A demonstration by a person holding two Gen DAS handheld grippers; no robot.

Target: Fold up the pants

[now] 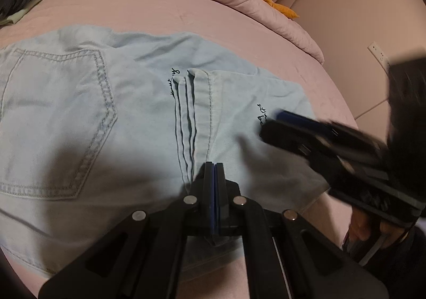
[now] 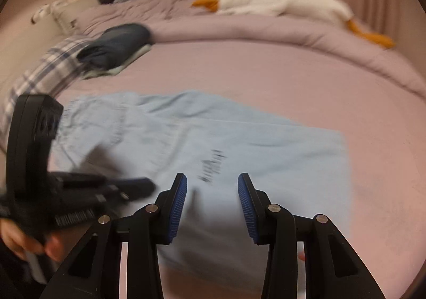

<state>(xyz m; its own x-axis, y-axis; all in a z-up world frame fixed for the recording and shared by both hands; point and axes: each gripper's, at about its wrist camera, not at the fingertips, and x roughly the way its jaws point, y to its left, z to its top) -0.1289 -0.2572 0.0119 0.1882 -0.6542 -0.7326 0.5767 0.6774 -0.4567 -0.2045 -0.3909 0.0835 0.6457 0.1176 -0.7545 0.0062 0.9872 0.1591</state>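
Light blue denim pants lie folded on the pink bed, back pocket up, with the stacked leg hems across the middle. My left gripper is shut, its tips pinching the near end of the hem stack; the right wrist view shows it as a blurred dark shape at the left. My right gripper hovers open over the pants, with only air between its blue pads. It enters the left wrist view from the right as a blurred right gripper over the embroidered lettering.
A rolled pink duvet runs along the back with a white plush goose on it. Dark folded clothes and plaid fabric lie at the back left. The bed edge drops off to the right toward the wall.
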